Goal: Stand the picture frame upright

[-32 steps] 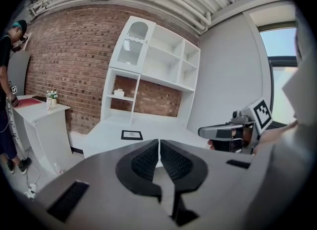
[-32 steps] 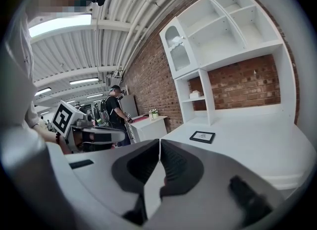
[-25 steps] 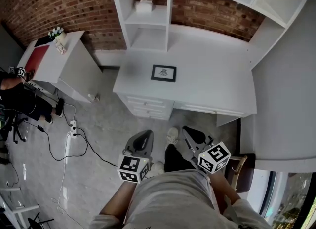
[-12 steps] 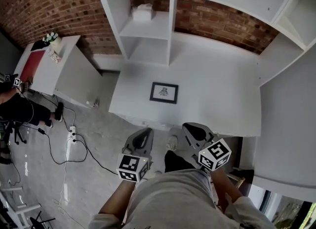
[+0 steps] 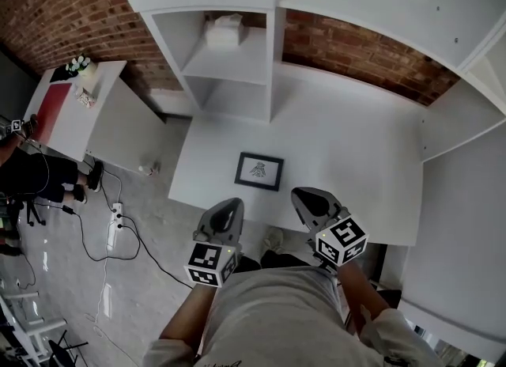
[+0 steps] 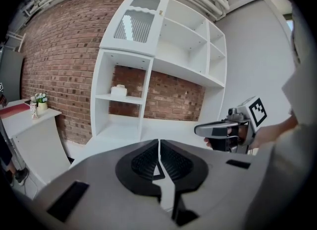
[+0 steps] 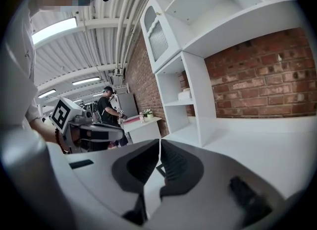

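Observation:
A small black picture frame [image 5: 259,171] lies flat on the white desk [image 5: 356,152], near its front edge. My left gripper [image 5: 230,204] hovers just in front of the frame, a little to its left, shut and holding nothing. My right gripper [image 5: 303,195] is level with it, to the frame's right, also shut and empty. In the left gripper view the jaws [image 6: 159,143] meet along a thin line, and the right gripper [image 6: 225,129] shows beside them. In the right gripper view the shut jaws [image 7: 160,142] point along the desk, with the left gripper [image 7: 94,133] at the left.
A white shelf unit [image 5: 237,49] stands at the back of the desk, with a tissue box [image 5: 224,32] on a shelf. A brick wall [image 5: 371,53] lies behind. A white side table [image 5: 83,108] stands left, with cables [image 5: 118,223] on the floor and a person [image 5: 24,172] beyond.
The desk and frame have come nearer in the head view. Both grippers now reach the desk's front edge, close to the frame. Both stay shut.

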Demonstrator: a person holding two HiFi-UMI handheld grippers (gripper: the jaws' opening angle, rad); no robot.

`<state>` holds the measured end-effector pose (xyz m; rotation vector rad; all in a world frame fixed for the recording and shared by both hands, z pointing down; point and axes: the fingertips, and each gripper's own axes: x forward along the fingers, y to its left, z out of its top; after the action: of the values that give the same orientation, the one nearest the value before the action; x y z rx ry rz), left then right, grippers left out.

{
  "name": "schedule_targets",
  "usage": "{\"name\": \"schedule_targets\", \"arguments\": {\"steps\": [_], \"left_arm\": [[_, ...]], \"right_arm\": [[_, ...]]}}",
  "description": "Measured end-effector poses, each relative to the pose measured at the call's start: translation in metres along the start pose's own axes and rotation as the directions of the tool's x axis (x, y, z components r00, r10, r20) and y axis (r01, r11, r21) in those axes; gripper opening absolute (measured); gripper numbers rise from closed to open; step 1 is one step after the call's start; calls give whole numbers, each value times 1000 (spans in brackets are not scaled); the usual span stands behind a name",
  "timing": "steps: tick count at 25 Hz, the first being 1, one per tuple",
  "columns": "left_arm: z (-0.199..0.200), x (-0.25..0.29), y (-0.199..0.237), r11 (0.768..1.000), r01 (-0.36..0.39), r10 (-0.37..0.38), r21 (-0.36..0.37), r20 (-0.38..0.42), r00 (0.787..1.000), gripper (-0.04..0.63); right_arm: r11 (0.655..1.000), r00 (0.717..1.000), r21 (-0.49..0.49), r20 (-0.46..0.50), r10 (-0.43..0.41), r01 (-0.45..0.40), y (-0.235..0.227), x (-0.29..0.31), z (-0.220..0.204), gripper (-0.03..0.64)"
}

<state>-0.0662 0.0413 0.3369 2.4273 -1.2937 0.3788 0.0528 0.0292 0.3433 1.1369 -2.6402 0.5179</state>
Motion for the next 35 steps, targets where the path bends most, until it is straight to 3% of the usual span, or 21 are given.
{"name": "schedule_targets", "arguments": {"steps": [7, 16, 26, 35], "left_arm": [[6, 21, 16, 1000, -17, 17, -14, -31, 999, 23], [-7, 56, 48, 1000, 25, -24, 3, -124, 992, 23], [-38, 101, 93, 999, 41, -47, -32, -213, 976, 23], [-75, 134, 119, 998, 58, -64, -29, -296, 953, 23]], "right_arm": [[999, 999, 40, -13, -30, 31, -20, 10, 0, 29], [991, 992, 83, -77, -102, 109, -42, 37, -16, 29], [971, 971, 115, -147, -191, 208, -77, 78, -42, 29], [954, 949, 160, -231, -212, 252, -92, 102, -91, 31]]}}
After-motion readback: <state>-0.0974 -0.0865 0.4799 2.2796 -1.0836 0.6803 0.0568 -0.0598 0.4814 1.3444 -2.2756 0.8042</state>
